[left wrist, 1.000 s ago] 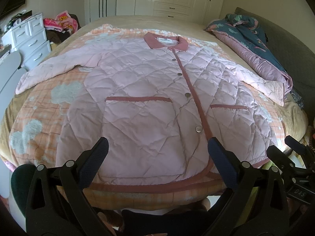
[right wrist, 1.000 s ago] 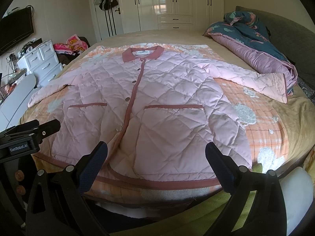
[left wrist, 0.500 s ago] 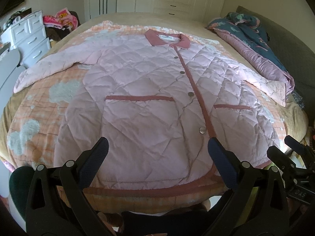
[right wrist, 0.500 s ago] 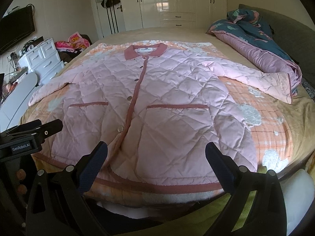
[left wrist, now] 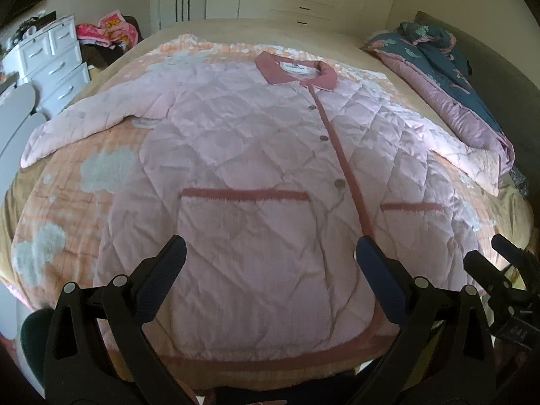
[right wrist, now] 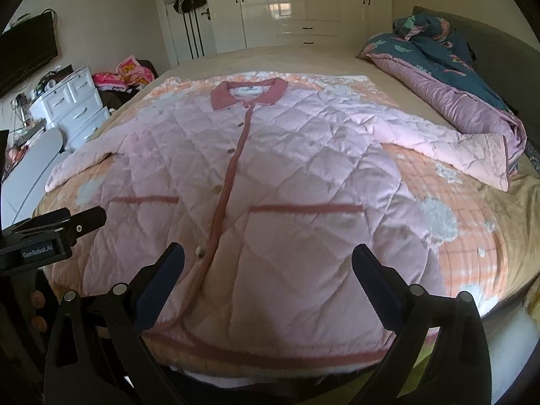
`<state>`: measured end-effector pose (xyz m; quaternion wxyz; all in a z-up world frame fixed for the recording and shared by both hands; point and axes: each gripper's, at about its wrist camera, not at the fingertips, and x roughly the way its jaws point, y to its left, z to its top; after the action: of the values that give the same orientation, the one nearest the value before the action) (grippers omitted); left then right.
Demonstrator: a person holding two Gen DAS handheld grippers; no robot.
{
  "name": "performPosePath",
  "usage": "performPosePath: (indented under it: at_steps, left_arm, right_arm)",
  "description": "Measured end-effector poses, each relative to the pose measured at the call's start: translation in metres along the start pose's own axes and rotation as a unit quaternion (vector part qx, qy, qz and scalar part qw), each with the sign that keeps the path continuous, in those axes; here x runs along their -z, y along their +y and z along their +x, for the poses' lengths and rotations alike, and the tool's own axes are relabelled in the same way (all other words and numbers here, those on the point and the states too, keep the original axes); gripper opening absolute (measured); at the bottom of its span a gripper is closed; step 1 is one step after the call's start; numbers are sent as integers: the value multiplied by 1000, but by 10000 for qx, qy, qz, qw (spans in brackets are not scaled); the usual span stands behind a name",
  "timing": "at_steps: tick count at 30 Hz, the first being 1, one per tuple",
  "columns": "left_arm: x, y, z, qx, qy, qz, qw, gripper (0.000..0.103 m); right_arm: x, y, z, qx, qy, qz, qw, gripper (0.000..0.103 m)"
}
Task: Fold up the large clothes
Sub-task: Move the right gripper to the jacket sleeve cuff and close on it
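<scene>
Bedroom light falls on a bed point(left wrist: 337, 33), and close by, the left hand-held gripper point(left wrist: 270, 263) and right hand-held gripper point(right wrist: 268, 263) hang wide apart, holding nothing, above the hem. Past them the coat point(right wrist: 287, 175) lies flat, buttoned, sleeves out, probably ready for folding.

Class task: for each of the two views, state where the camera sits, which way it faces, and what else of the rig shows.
Left wrist: on the left gripper, facing the pink quilted jacket; the right gripper shows at right.
Right wrist: on the right gripper, facing the jacket's right half; the left gripper shows at left.
Shared: jacket, bed, wardrobe, folded quilt.
</scene>
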<state>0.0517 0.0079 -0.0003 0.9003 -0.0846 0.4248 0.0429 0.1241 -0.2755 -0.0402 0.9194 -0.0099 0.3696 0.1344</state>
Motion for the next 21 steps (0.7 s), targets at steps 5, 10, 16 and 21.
performPosePath:
  at_steps: [5, 10, 16, 21]
  left_arm:
    - [-16, -2, 4, -32, -7, -16, 10000, 94]
    - [-33, -5, 5, -45, -13, -19, 10000, 94]
    - [-56, -9, 4, -13, -49, -22, 10000, 94]
    - [-75, -10, 4, -25, -79, -53, 10000, 94]
  right_arm:
    - [-22, -10, 7, 62, -9, 71, 10000, 99]
    - [-44, -15, 12, 95, -73, 104, 9999, 99]
    - [-73, -24, 14, 115, -183, 242, 9995, 99]
    - [-97, -34, 16, 144, -274, 369, 9988, 99]
